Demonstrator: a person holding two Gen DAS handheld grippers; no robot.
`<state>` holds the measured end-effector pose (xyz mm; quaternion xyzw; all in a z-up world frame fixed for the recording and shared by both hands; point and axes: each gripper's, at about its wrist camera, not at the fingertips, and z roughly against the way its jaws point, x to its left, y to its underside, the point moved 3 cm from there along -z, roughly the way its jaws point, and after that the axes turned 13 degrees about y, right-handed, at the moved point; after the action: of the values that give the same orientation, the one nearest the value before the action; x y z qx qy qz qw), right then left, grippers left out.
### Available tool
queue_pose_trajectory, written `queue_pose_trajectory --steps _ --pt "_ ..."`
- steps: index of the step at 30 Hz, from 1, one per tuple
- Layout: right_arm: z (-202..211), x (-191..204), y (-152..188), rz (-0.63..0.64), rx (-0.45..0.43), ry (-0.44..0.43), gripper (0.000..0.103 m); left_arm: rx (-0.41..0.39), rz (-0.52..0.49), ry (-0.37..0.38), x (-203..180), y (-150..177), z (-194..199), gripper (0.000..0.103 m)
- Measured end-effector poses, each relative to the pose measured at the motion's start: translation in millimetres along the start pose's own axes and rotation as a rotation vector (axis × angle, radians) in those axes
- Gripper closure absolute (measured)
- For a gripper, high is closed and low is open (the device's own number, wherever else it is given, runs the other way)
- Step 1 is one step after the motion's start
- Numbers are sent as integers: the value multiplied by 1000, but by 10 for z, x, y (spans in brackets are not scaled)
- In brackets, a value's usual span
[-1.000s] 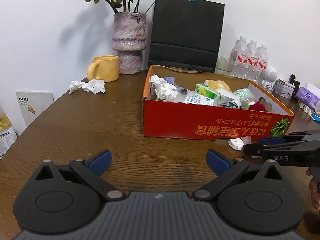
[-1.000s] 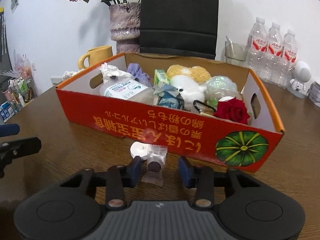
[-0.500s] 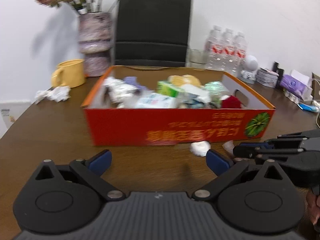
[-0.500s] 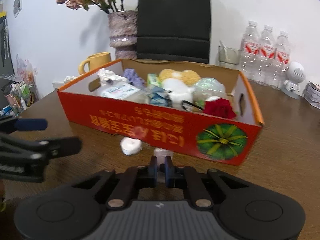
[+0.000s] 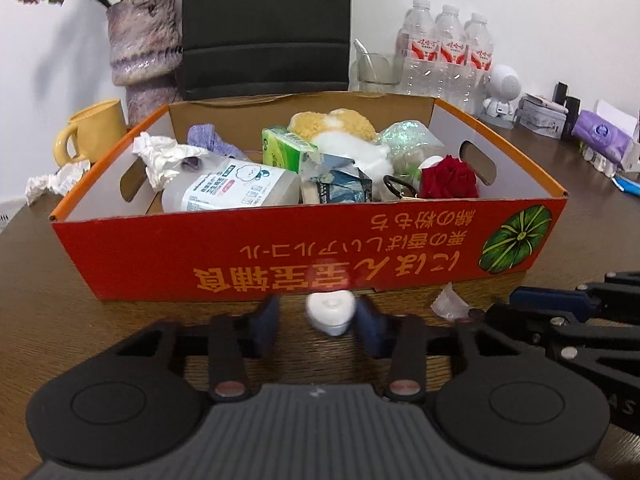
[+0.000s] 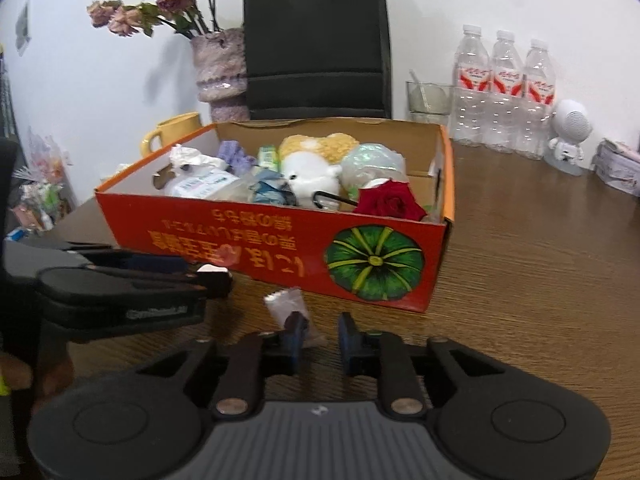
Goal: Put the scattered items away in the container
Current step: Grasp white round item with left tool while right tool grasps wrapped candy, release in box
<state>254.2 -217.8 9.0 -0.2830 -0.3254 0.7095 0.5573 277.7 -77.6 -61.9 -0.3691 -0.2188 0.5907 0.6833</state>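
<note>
1. Left gripper (image 5: 317,322): jaws have just been closing round a white heart-shaped item (image 5: 330,312) on the table (image 5: 80,328), just in front of the box (image 5: 280,248). Right pad looks to touch it, left pad shows a gap; blurred, so grip can't be confirmed.
2. Right gripper (image 6: 319,340): jaws have just been opening, now part apart; clear sachet (image 6: 290,312) lies by the left pad, lower end hidden behind it. Contact unclear.
3. Box contents overlap: bottle (image 5: 236,192), red rose (image 5: 450,178), plush toy (image 5: 340,136) partly covered.
4. Surroundings: crumpled tissue (image 5: 56,180) left of box, part hidden by its wall; yellow mug (image 5: 90,136), vase (image 5: 142,56), black bag (image 5: 266,28), water bottles (image 5: 450,52) behind.
</note>
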Motion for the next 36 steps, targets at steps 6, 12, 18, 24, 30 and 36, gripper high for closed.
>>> queue_pose_trajectory --steps 6,12,18,24,30,36 --pt "-52 155 -19 79 5 -17 55 -11 -17 14 19 44 53 76" --pt "-116 263 -28 134 20 -23 82 -13 -27 37 40 65 95 76" --pt "-40 299 23 137 3 17 83 -38 -52 33 38 109 165 76" --pt "91 313 93 122 -22 39 83 -77 -67 19 62 182 310 76" --pt "296 282 191 96 -47 59 83 -108 -68 22 101 315 573 76" --pt "672 125 -48 32 -132 7 83 -229 -107 45 131 118 1124 76"
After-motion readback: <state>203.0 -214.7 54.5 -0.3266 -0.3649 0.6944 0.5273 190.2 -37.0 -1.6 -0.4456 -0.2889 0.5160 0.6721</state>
